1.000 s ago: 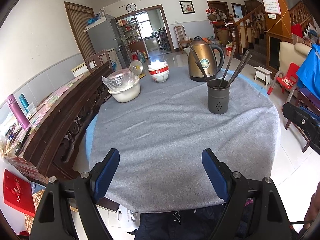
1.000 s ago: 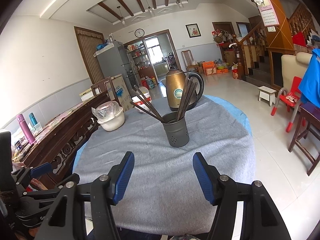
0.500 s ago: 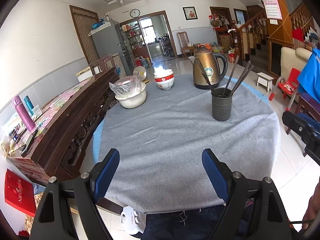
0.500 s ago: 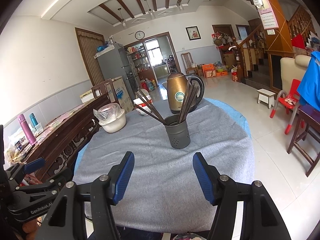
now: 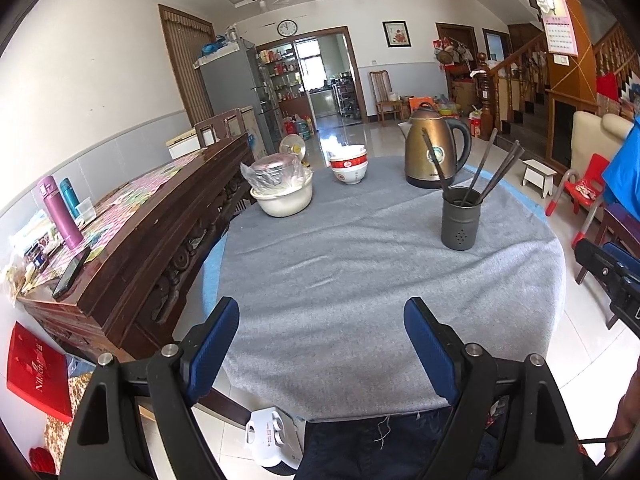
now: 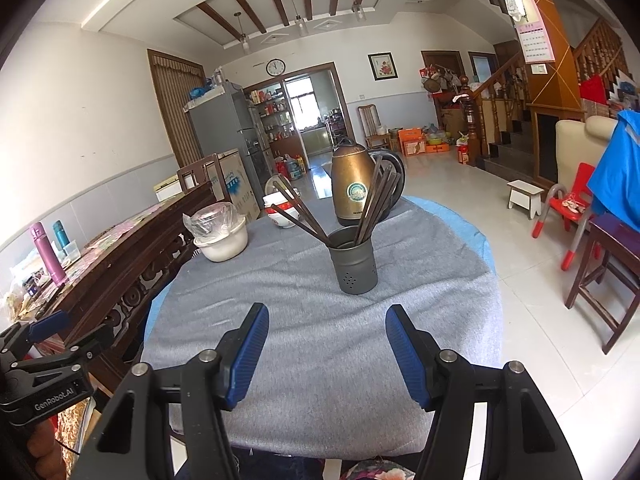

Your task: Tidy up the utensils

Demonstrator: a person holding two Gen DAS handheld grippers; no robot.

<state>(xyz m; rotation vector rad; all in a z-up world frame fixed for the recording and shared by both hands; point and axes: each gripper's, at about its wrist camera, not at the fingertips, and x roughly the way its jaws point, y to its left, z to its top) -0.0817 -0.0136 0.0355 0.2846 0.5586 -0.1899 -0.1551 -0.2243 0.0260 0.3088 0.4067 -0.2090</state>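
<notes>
Both tongs stand apart with nothing between their ribbed blue pads: the left tongs (image 5: 320,344) gape wide over the near rim of the counter (image 5: 360,288), and the right tongs (image 6: 326,344) sit somewhat narrower, pointed straight at the utensil holder (image 6: 354,260).

That holder is a dull grey metal cylinder with a cluster of small holes low on its wall, standing upright on the right half of the counter as the left view shows it. Out of it lean several long dark chopsticks (image 6: 372,204), thin and straight, some fanned to the left and the rest bunched to the right.

Just behind the holder stands a bronze-coloured kettle (image 6: 356,188) with a black handle and a round badge on its smooth belly. Left of it sit stacked red-and-white bowls (image 5: 349,166), and further left a cream pot (image 5: 282,196) with crinkled clear plastic over its top.

The counter is round, covered in grey woven cloth with soft creases; a blue layer peeks out along its far and left edges. Between the tongs and the holder the cloth lies bare, giving broad open room. The cloth's near hem hangs frayed over the edge.

Close along the left runs a dark carved wooden bench (image 5: 132,240) bearing a pink flask (image 5: 58,216). To the right, pale glossy floor tiles (image 6: 532,292) lie open beside the counter.
</notes>
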